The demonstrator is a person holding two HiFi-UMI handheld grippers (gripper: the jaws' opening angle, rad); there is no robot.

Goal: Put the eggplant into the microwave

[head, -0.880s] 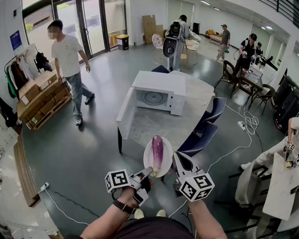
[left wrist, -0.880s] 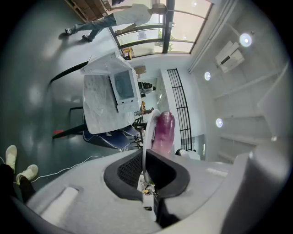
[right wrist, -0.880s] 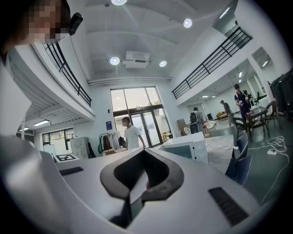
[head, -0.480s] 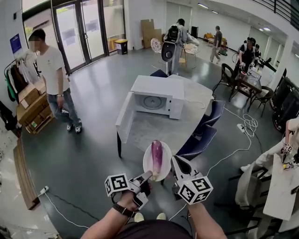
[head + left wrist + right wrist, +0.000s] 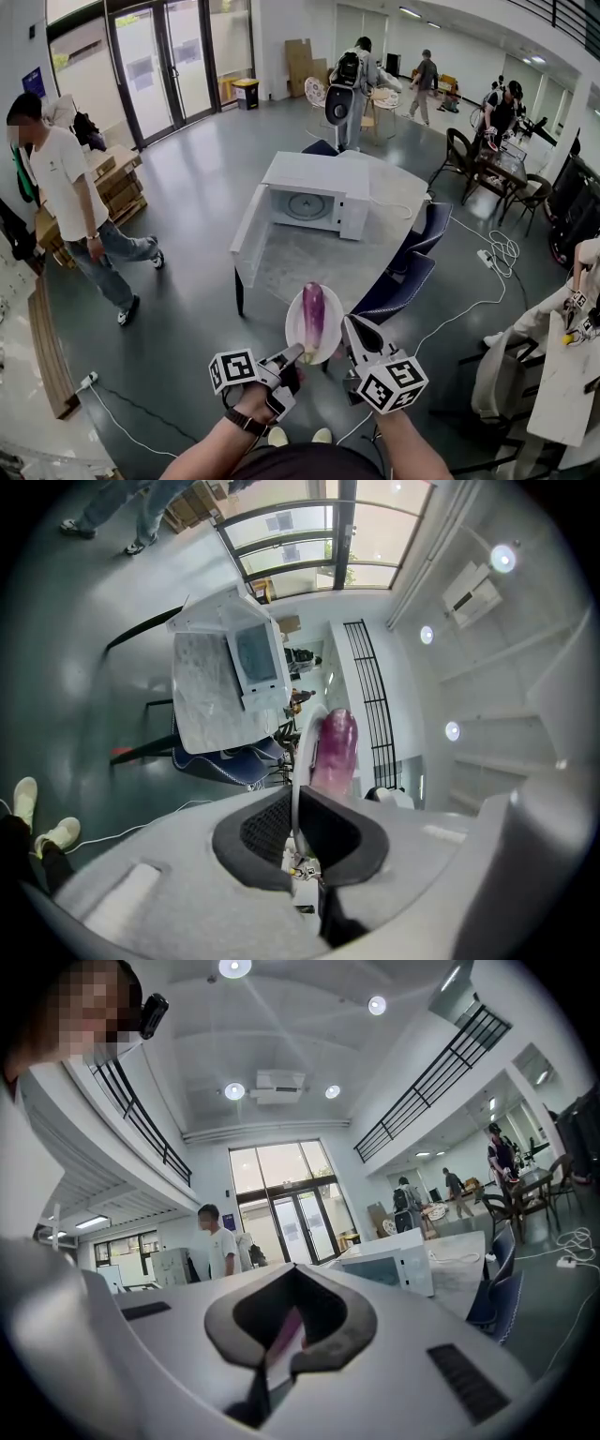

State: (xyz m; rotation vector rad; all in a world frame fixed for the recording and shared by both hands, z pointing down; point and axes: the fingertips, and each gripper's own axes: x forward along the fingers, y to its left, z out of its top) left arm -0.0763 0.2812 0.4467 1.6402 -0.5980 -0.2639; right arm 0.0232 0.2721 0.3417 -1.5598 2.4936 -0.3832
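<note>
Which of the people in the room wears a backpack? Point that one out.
The person standing just beyond the table, back to the camera, with a dark backpack. The one in the white T-shirt at left has none.

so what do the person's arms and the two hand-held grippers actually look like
The left hand-held gripper and right hand-held gripper are pale grey plastic shells with black inner pads, the left's mesh-textured. Each carries a white cube with black square markers: left cube, right cube. Forearms are bare; a dark wristband sits on the left wrist, and the top is dark.
</note>
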